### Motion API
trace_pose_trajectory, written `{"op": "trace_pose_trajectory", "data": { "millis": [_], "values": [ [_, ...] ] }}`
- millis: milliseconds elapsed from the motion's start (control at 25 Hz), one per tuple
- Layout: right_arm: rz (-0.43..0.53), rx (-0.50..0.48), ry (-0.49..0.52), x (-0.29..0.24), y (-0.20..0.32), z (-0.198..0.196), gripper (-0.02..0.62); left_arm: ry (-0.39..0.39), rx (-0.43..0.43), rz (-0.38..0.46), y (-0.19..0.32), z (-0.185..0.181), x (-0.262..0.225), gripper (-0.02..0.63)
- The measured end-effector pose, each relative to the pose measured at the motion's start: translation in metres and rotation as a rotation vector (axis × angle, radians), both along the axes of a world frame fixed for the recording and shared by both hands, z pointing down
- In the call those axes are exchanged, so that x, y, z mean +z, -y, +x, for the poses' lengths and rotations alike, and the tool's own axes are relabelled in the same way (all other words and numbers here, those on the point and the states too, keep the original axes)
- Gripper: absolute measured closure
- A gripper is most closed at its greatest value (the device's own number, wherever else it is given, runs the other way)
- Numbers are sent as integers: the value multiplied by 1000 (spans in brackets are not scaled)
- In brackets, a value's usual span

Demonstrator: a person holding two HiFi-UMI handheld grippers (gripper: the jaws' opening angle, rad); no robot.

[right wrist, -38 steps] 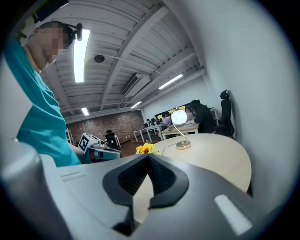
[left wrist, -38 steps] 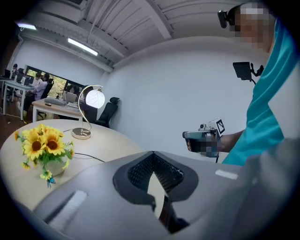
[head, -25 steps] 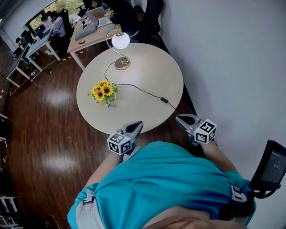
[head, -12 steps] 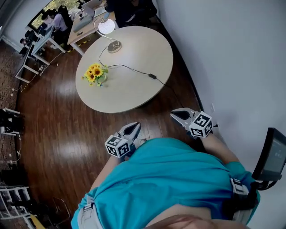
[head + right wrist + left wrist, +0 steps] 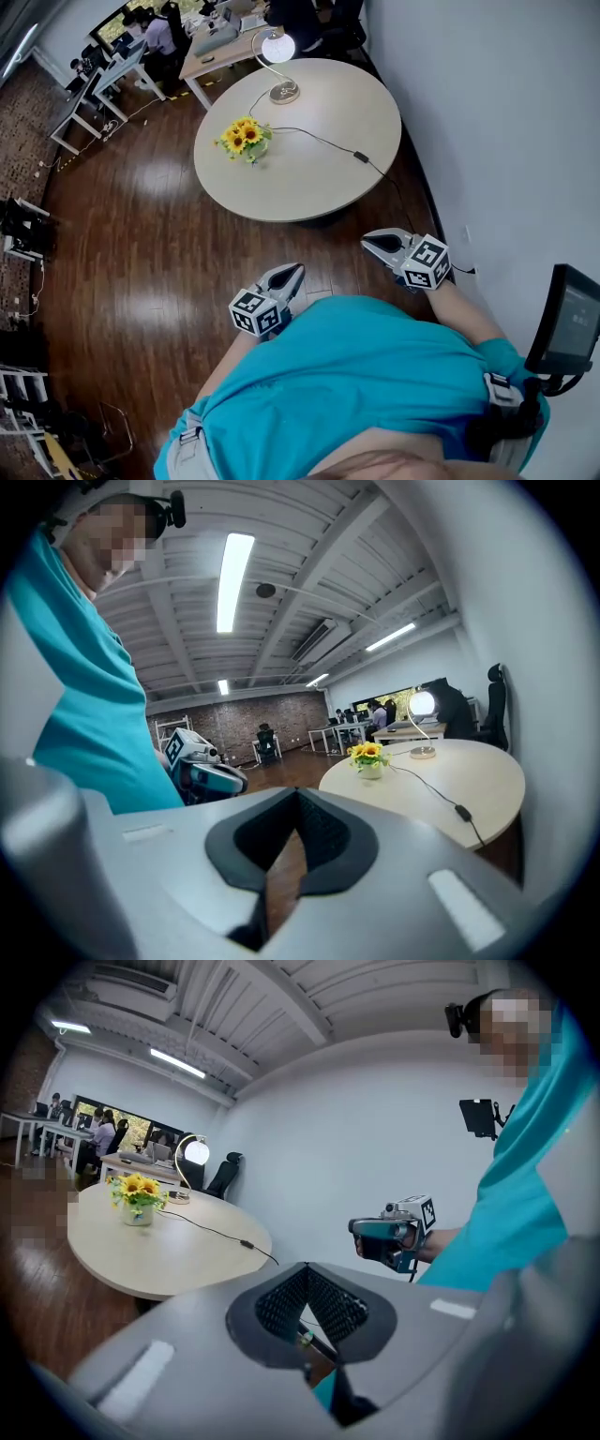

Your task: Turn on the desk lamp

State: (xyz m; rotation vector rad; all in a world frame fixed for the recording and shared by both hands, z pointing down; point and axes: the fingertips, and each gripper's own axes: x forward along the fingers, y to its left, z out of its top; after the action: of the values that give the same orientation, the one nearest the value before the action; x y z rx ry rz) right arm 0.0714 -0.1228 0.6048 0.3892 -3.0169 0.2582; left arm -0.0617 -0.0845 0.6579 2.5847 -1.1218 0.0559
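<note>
Dk wood floor [image 5: 141, 253], wht wall [image 5: 487, 112], rnd table [image 5: 309, 178]

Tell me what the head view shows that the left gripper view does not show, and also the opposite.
Only the head view shows the left gripper from outside, with its marker cube, and the whole round outline of the table. Only the left gripper view shows the ceiling lights and that gripper's fingers closed together, with nothing between them. Both show the table, the sunflowers, the lit desk lamp, its cable and the right gripper.
</note>
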Motion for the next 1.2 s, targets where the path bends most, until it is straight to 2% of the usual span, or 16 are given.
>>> {"op": "trace_pose_trajectory", "data": {
  "millis": [160, 320, 400, 480, 600, 720, 840, 960, 1120, 1200],
  "values": [
    [-18, 42, -6, -2, -51, -83, 594, -14, 29, 11, -54, -85, 4, 583],
    [-101, 54, 19, 1, -75, -142, 594, -28, 41, 1, -73, -151, -2, 583],
    [-130, 54, 15, 8, -86, -164, 594, -35, 31, -6, -78, -178, 2, 583],
    [-133, 51, 11, 6, -102, -170, 594, -49, 18, -2, -89, -186, -1, 583],
    [-123, 60, 14, -1, -122, -157, 594, -62, 15, 29, -115, -174, -16, 583],
    [-114, 38, 12, -4, -141, -137, 594, -69, -4, 55, -142, -147, -27, 583],
    [-95, -3, 13, -12, -160, -103, 594, -88, -28, 53, -163, -106, -29, 583],
    [-98, -20, 37, -17, -164, -65, 594, -74, -19, 31, -165, -61, -23, 583],
    [-114, -13, 26, 0, -164, -18, 594, -35, 17, 9, -166, -7, -18, 583],
    [-126, 4, 24, 4, -164, -1, 594, -23, 35, 1, -170, 9, -17, 583]
  ]
}}
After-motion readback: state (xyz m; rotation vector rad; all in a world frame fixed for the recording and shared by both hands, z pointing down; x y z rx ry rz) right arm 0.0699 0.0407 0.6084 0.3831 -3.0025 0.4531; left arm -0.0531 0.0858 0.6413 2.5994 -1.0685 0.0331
